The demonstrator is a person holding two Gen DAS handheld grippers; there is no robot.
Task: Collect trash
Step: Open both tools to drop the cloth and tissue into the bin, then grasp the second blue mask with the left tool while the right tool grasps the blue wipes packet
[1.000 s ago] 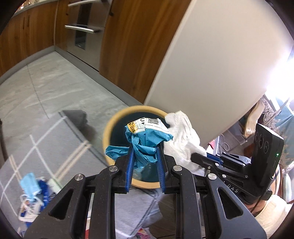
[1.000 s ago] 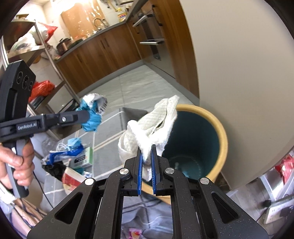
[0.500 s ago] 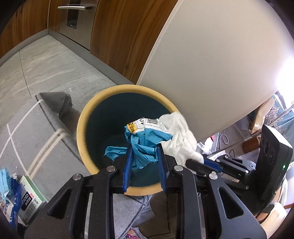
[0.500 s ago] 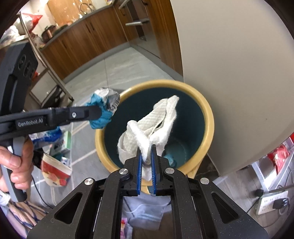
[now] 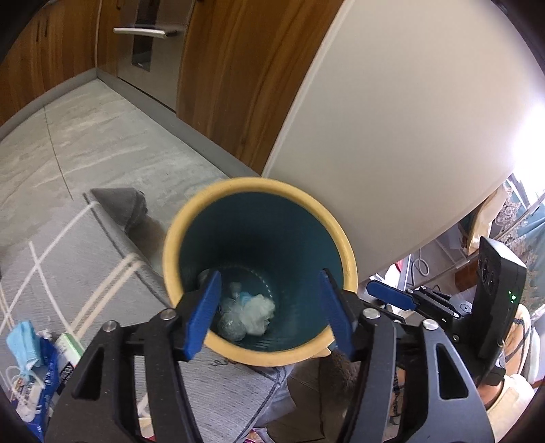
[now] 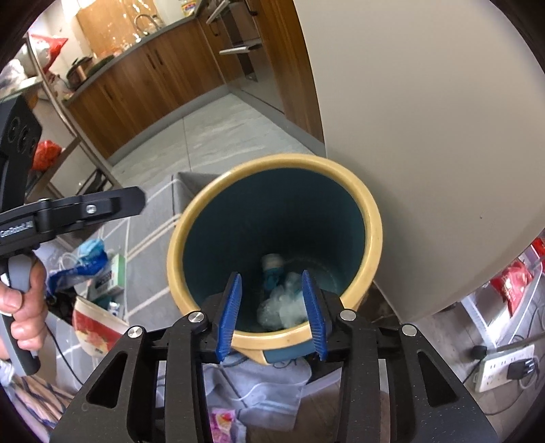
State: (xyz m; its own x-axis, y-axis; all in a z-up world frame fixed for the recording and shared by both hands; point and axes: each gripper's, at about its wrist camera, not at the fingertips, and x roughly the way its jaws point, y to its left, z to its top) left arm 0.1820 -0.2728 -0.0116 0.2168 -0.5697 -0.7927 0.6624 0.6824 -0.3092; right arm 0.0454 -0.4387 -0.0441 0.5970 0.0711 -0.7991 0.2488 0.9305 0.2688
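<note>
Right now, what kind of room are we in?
Most likely a home kitchen. Wooden cabinets run under a counter with a sink tap and a pot, and a built-in oven sits in the wall beyond the trash bin.

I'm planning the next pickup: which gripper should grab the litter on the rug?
Probably the left gripper. Both are open and empty over the bin, but the litter pile lies on the left side, near the left hand.

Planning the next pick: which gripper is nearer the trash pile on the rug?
Left. The left gripper hangs open over the bin, on the side where the trash pile lies. The right gripper, also open, is over the bin's far side.
</note>
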